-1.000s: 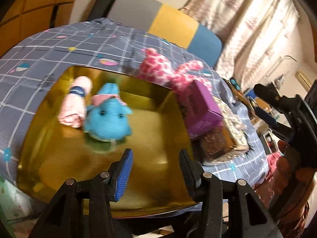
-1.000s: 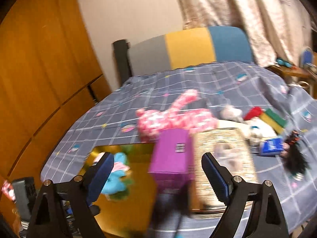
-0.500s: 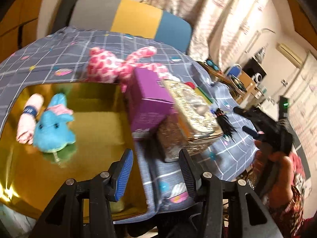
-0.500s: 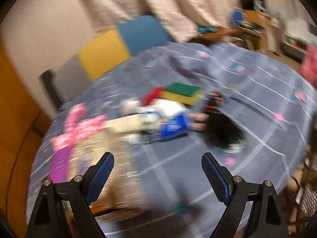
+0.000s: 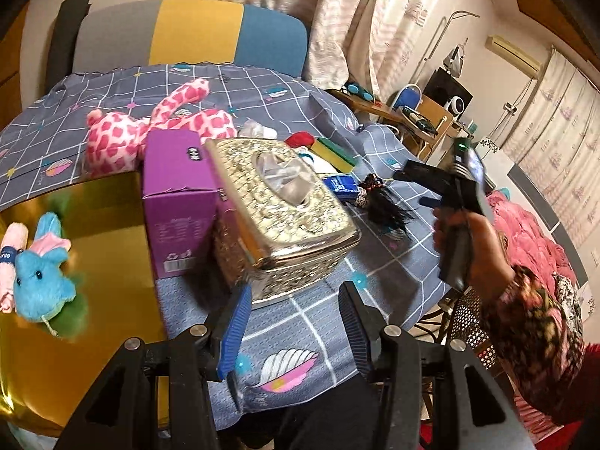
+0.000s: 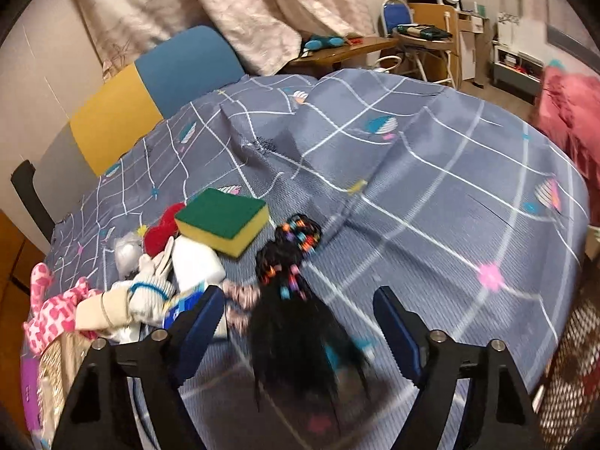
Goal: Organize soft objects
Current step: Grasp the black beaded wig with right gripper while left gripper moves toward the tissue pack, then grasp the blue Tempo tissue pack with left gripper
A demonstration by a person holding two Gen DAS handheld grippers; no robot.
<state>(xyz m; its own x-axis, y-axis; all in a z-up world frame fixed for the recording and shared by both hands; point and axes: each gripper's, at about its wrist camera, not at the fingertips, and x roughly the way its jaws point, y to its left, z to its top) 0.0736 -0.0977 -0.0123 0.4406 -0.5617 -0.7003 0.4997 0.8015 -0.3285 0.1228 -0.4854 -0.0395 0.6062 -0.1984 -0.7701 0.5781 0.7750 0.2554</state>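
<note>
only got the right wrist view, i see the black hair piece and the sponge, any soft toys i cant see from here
Observer: Yes. A blue plush bunny lies in the gold tray, left of the purple box.
Operator: anything else in that tray
Observer: A pink rolled cloth with a dark band, right beside the bunny at the tray's left edge.
Operator: what are the left tongs doing
Observer: The left tongs are open and empty, over the tablecloth just in front of the silver tissue box.
</note>
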